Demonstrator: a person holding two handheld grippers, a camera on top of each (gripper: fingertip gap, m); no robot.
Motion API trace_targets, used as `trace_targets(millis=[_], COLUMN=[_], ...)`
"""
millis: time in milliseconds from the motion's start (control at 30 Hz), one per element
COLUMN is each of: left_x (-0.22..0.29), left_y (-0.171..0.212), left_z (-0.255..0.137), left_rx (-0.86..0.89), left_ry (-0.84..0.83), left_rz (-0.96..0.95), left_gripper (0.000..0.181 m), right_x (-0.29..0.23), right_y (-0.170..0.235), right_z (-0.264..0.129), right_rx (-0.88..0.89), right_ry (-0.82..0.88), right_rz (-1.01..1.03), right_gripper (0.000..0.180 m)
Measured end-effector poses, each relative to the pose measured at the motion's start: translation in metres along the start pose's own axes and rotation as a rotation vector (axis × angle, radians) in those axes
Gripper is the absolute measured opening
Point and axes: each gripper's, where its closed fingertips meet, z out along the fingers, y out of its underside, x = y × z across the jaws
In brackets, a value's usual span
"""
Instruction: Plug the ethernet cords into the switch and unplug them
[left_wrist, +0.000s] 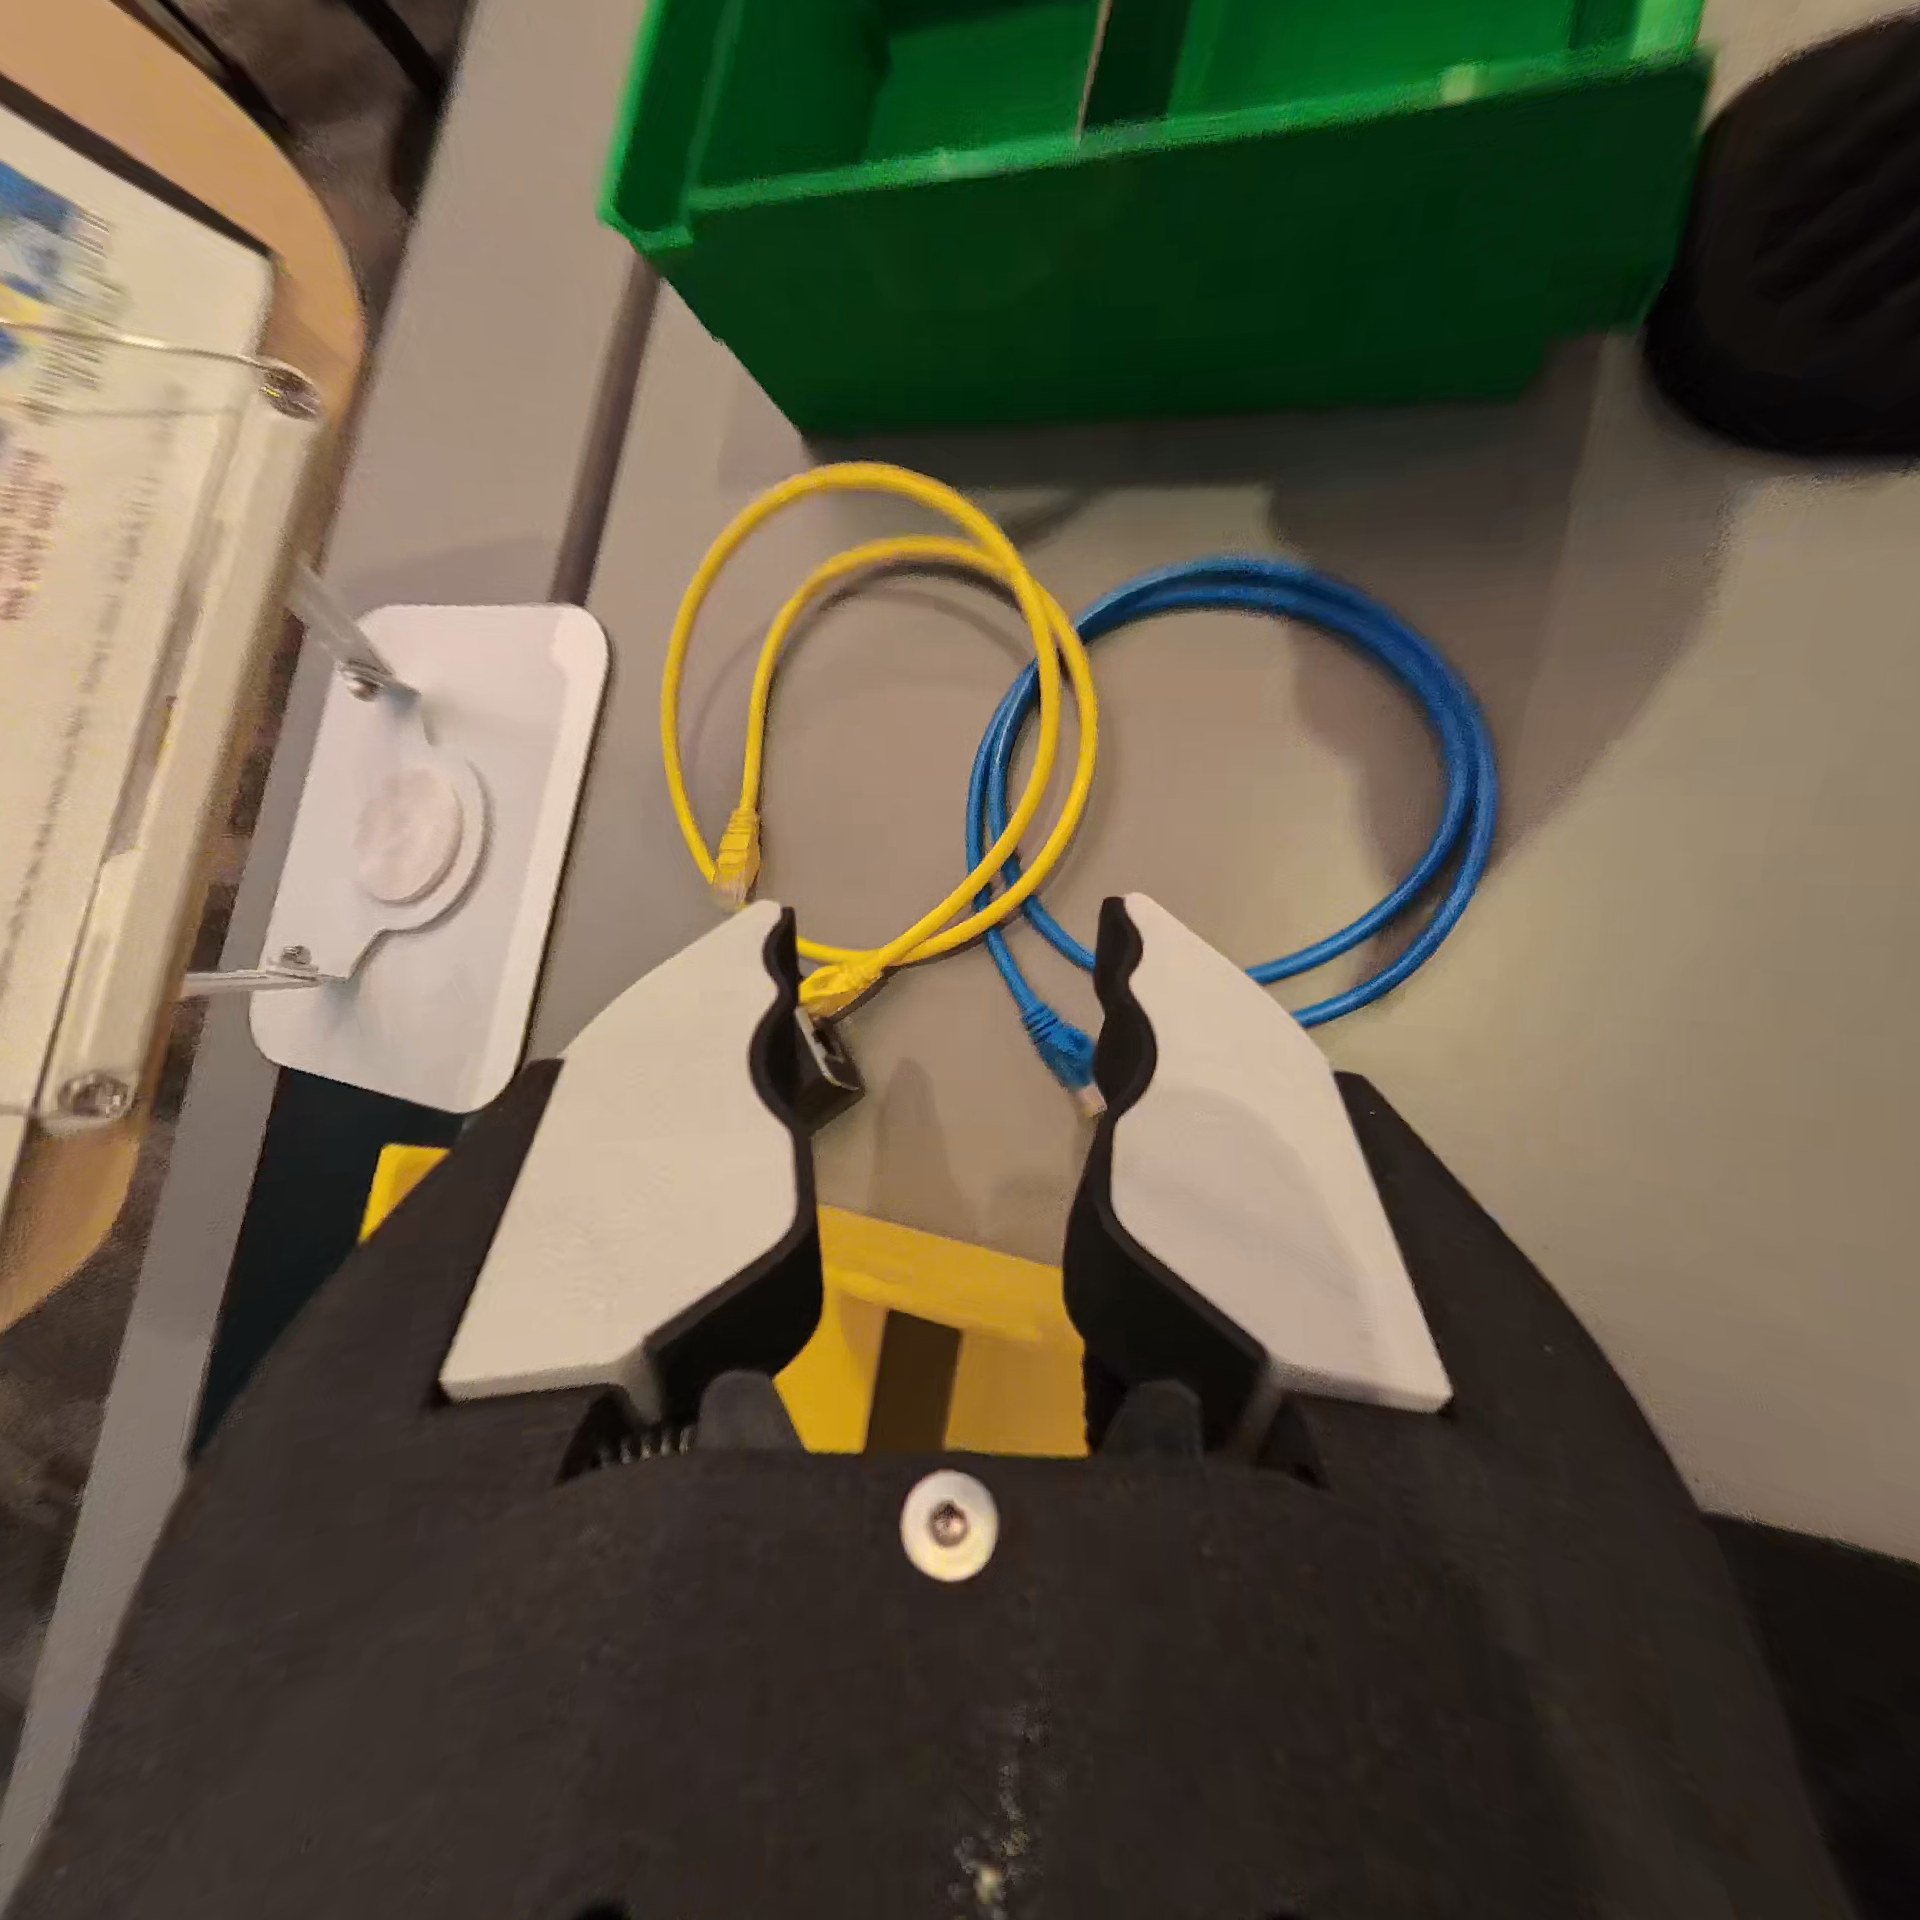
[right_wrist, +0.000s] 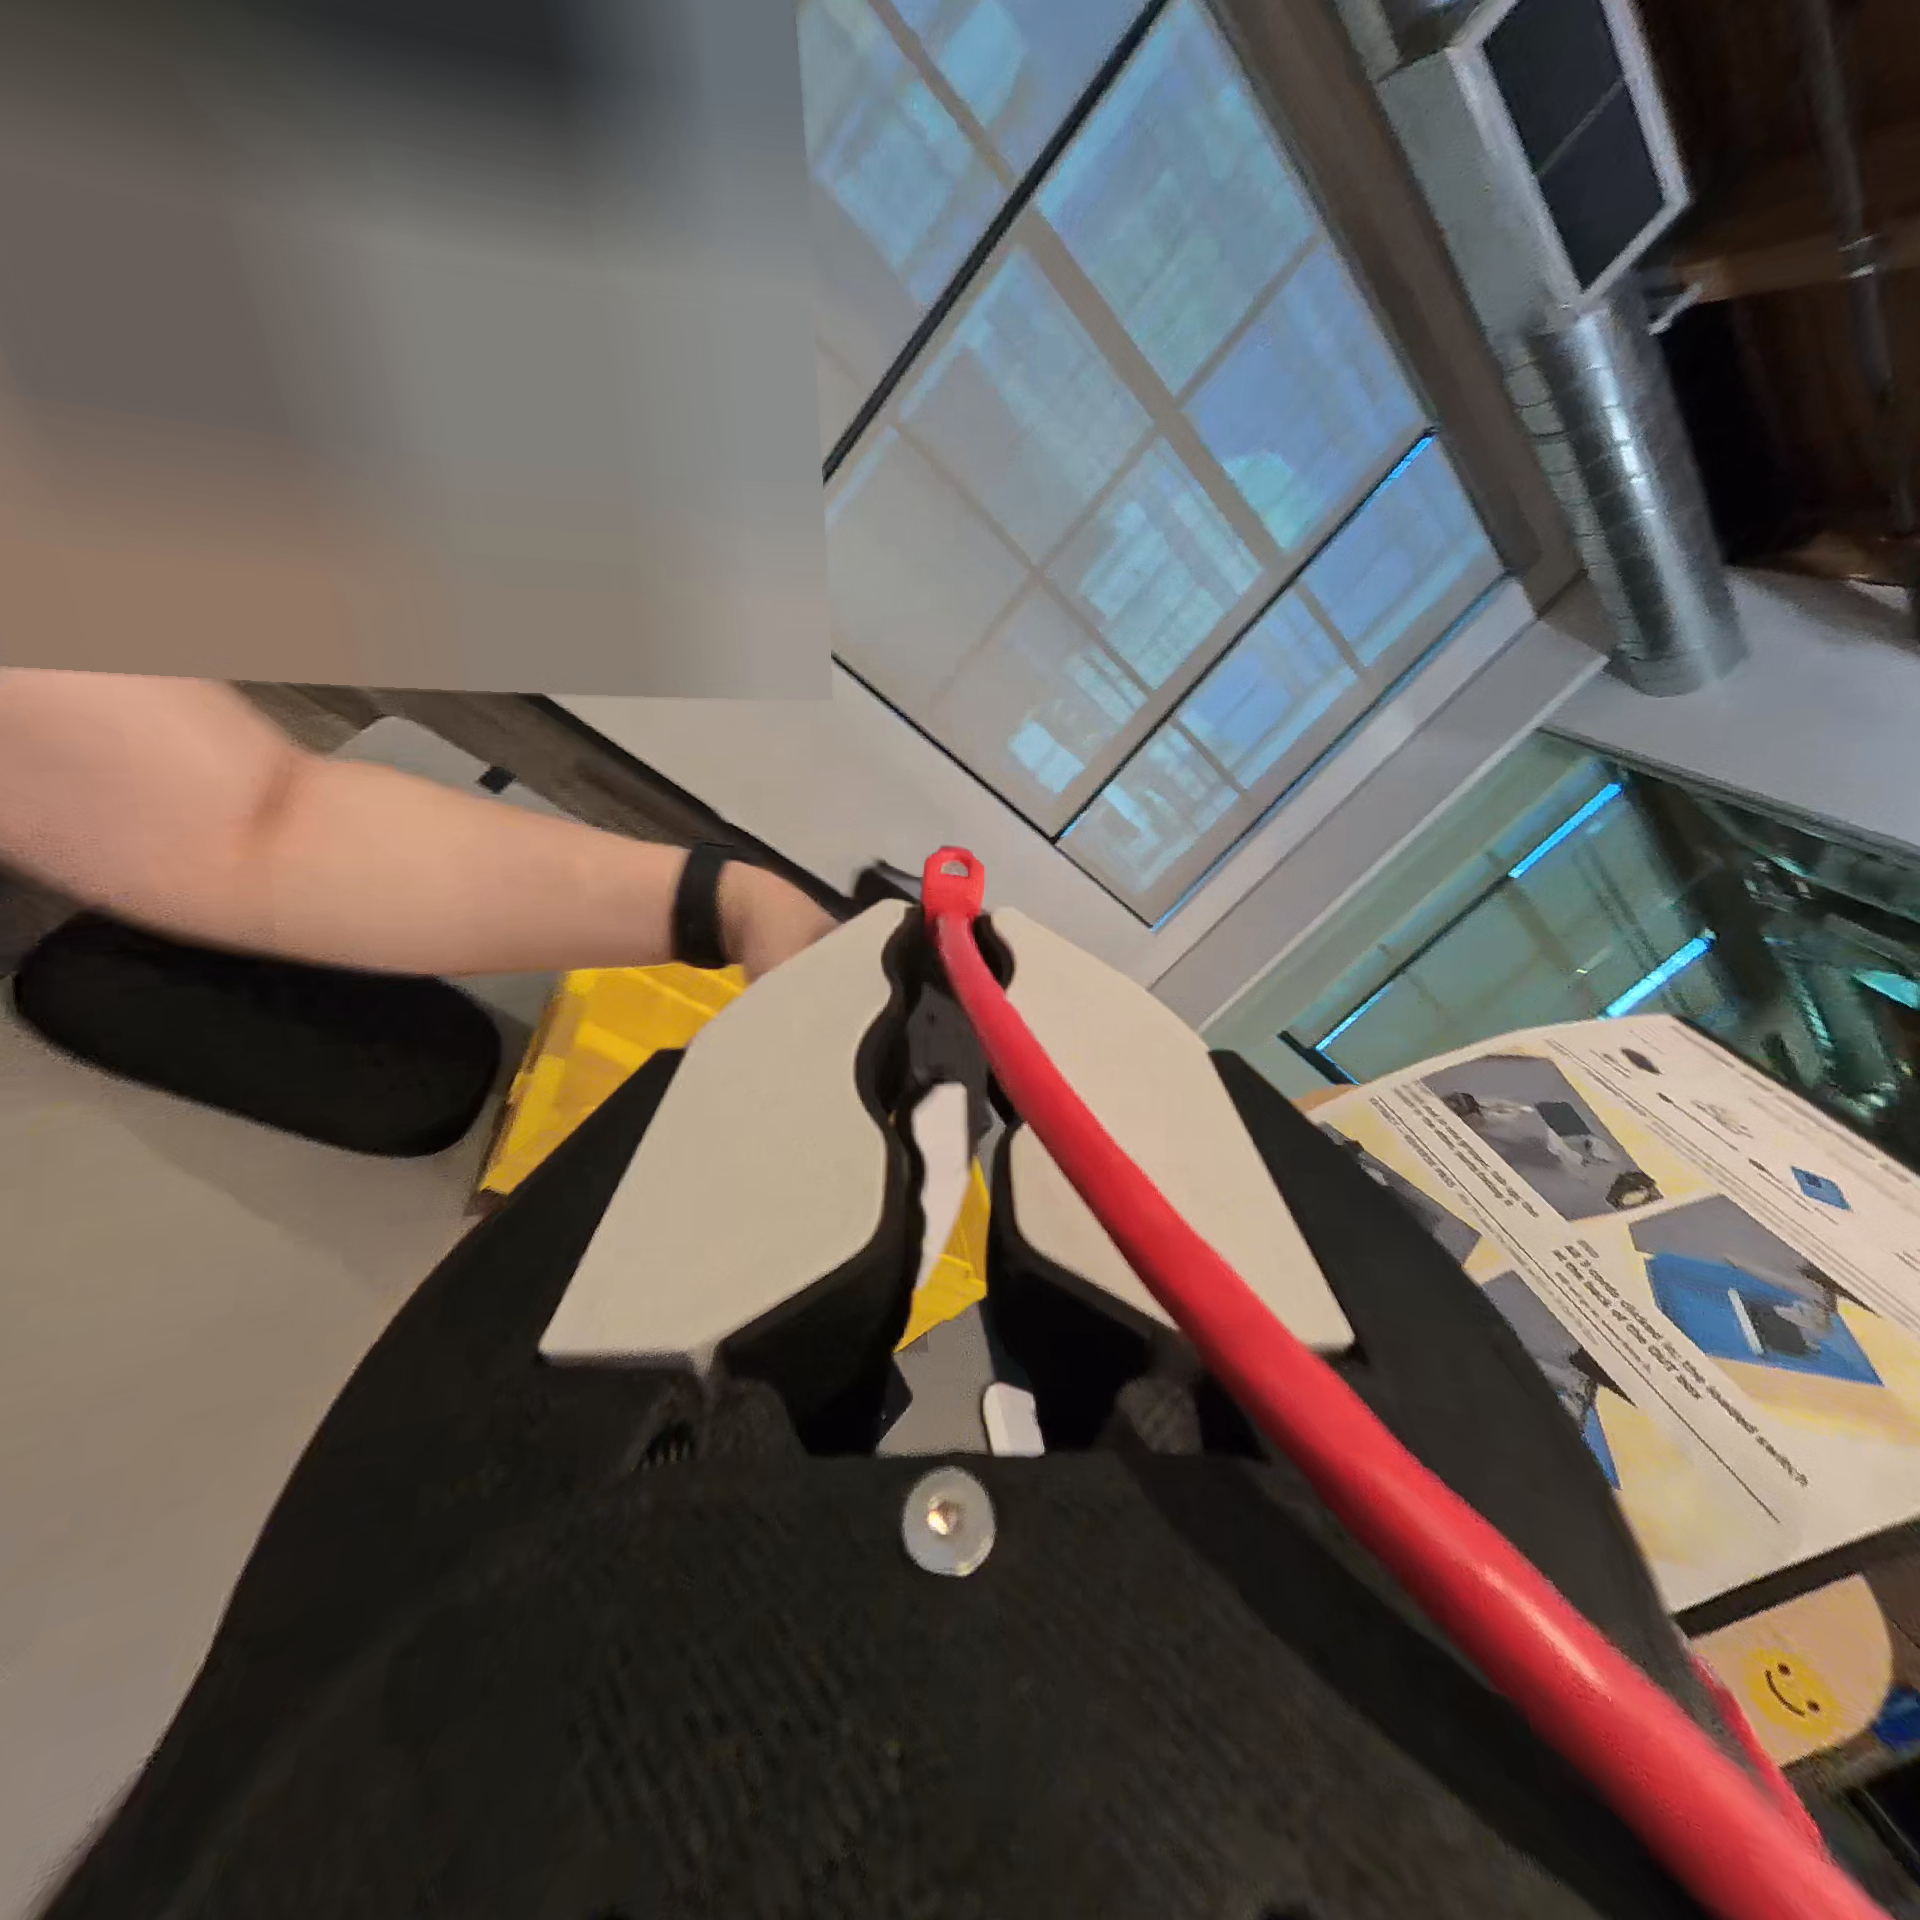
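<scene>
The left gripper (left_wrist: 943, 920) hangs over the grey worktop (left_wrist: 1621, 935) with its grey-faced fingers (left_wrist: 675, 1101) spread wide and holding nothing. Just beyond the tips lie two coiled ethernet cords: a yellow cord (left_wrist: 883, 717) whose loops cross over the edge of a blue cord (left_wrist: 1351, 790). One yellow plug sits against a small black connector block (left_wrist: 826, 1065) beside the inner face of the left finger; whether it is seated in it cannot be told. The blue cord's plug (left_wrist: 1060, 1044) lies near the right finger. Behind the cords stands a green bin (left_wrist: 1143, 260), and a yellow bin (left_wrist: 935, 1340) shows below the fingers.

The right gripper (right_wrist: 948, 914), lifted and tilted towards windows (right_wrist: 1143, 499), has its fingers nearly closed on a red cord (right_wrist: 1195, 1226), whose plug end (right_wrist: 951, 873) pokes out past the tips while the cord trails back over the right finger. A person's forearm (right_wrist: 416, 862) with a black wristband reaches across behind.
</scene>
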Motion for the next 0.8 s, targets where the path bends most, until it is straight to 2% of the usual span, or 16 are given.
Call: trace_targets(millis=[133,267,367,567,633,800], left_x=[-0.024,-0.039,-0.045,-0.064,-0.065,-0.074], left_y=[0.035,0.074,0.078,0.1,0.111,0.13], left_z=[0.038,0.046,0.054,0.078,0.082,0.088], left_rx=[-0.364,-0.699,-0.801,-0.949,-1.002,-1.097], left_ry=[0.069,0.165,0.22,0.26,0.282,0.252], left_rz=[0.136,0.329,0.421,0.511,0.521,0.6], left_gripper=[0.059,0.061,0.059,0.075,0.074,0.075], right_x=[-0.017,-0.034,-0.041,-0.041,-0.041,-0.042], right_y=[-0.014,-0.021,-0.028,-0.03,-0.03,-0.025], right_z=[-0.015,-0.021,-0.025,-0.032,-0.033,-0.03], right_rx=[-0.007,-0.028,-0.02,-0.029,-0.019,-0.035], right_ry=[-0.109,-0.197,-0.227,-0.225,-0.226,-0.241], right_rz=[-0.019,-0.045,-0.063,-0.071,-0.066,-0.06], right_gripper=[0.01,0.01,0.01,0.01,0.01,0.011])
